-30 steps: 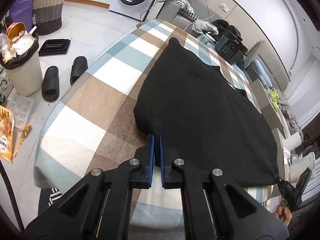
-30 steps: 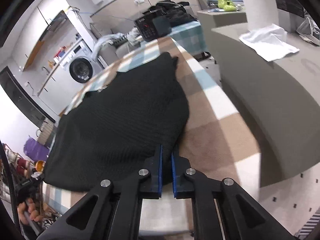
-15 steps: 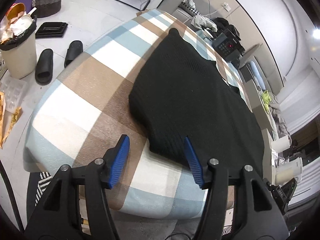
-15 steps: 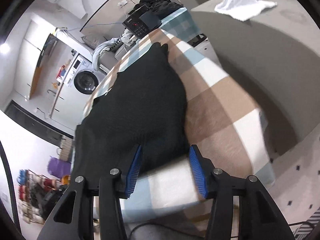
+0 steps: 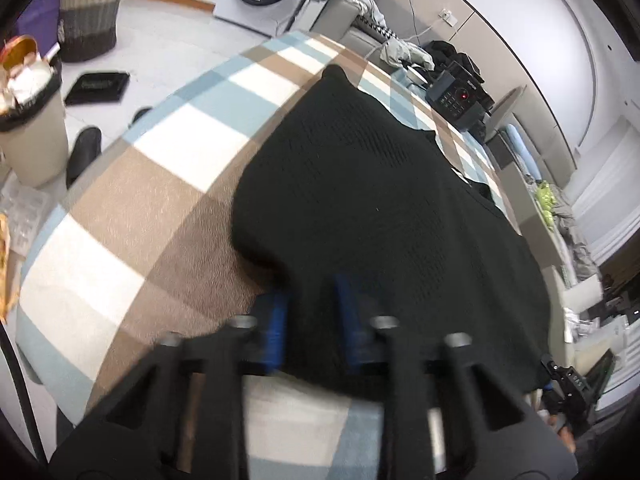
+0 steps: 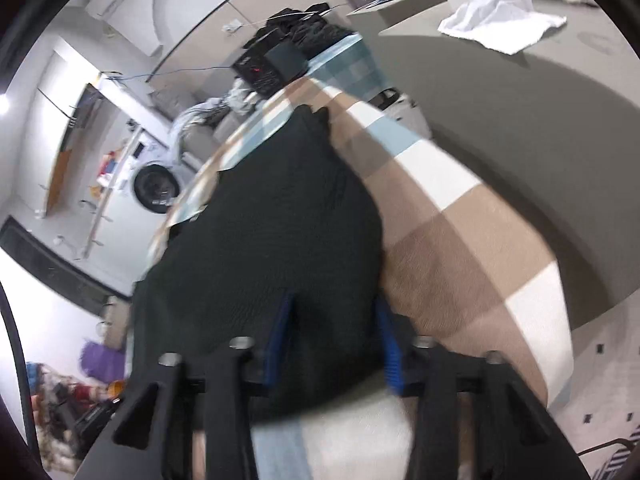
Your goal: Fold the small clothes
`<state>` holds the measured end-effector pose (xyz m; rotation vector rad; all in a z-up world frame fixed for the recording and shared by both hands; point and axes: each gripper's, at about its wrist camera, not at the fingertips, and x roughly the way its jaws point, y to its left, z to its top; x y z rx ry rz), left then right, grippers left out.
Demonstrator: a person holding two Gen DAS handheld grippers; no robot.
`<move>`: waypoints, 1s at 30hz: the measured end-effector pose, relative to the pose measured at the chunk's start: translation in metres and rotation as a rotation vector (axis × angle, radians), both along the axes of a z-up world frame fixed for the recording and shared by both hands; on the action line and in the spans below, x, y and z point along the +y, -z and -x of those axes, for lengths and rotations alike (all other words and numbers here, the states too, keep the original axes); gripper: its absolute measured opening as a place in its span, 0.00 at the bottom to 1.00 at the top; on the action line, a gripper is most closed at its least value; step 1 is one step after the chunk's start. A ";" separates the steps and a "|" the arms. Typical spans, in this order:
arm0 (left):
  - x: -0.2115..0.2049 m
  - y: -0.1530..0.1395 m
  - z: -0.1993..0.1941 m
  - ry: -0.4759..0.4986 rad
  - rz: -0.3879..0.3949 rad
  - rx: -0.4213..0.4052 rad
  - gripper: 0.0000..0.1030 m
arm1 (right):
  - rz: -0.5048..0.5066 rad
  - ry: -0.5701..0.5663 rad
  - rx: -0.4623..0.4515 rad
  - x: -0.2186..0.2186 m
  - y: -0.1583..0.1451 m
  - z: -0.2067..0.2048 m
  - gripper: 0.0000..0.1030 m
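Observation:
A black knit garment lies flat on the checked tablecloth. It also shows in the right wrist view. My left gripper is open, its blue pads either side of the garment's near hem at its left corner. My right gripper is open, its blue pads astride the near hem at the garment's right corner. The cloth sits between both pairs of jaws; neither is closed on it. Both views are motion-blurred.
A black device with a keypad sits at the table's far end. A bin, slippers and a woven basket stand on the floor at left. A grey counter with a white cloth runs along the right.
Both grippers opened from shut, then moved forward onto the garment's near hem. The left jaws have narrowed since half a second ago.

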<state>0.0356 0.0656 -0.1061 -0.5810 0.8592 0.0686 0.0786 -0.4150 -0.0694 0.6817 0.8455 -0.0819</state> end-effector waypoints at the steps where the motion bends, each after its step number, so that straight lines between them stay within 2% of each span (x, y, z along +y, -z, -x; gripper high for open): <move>1: 0.000 -0.001 0.000 -0.007 0.000 -0.009 0.08 | 0.007 0.001 0.002 0.000 0.000 -0.003 0.17; 2: 0.000 -0.002 0.002 -0.009 -0.003 -0.019 0.07 | 0.009 -0.001 -0.012 0.001 -0.002 -0.003 0.13; 6: 0.001 -0.008 0.014 0.007 -0.020 -0.032 0.06 | 0.079 -0.012 -0.045 0.000 -0.017 0.004 0.10; 10: 0.004 -0.004 0.027 0.011 -0.014 -0.018 0.06 | 0.108 -0.013 0.018 -0.002 -0.008 0.004 0.10; 13: 0.009 -0.005 0.035 0.003 0.003 -0.023 0.06 | 0.127 -0.031 0.016 -0.001 -0.012 0.003 0.12; 14: 0.011 -0.006 0.037 0.001 0.005 -0.024 0.07 | 0.132 -0.030 0.010 -0.001 -0.015 0.005 0.17; 15: 0.012 -0.006 0.038 0.010 0.010 -0.013 0.09 | 0.141 -0.022 0.012 -0.002 -0.019 0.005 0.21; 16: 0.012 -0.006 0.038 0.021 0.012 -0.002 0.14 | 0.158 -0.003 0.018 -0.003 -0.022 0.006 0.29; 17: 0.012 -0.005 0.039 0.026 0.011 0.010 0.23 | 0.178 0.019 0.016 -0.005 -0.026 0.008 0.34; 19: 0.011 -0.003 0.043 0.036 0.011 0.027 0.34 | 0.188 0.019 -0.014 -0.005 -0.035 0.012 0.35; 22: 0.007 0.000 0.044 0.048 0.022 0.027 0.44 | 0.203 0.003 -0.047 0.000 -0.045 0.015 0.41; 24: 0.004 0.003 0.043 0.054 0.043 0.011 0.47 | 0.201 -0.018 -0.063 0.006 -0.051 0.016 0.41; 30: -0.008 0.004 0.024 0.047 0.029 -0.020 0.47 | 0.231 -0.129 -0.080 0.039 -0.057 0.008 0.41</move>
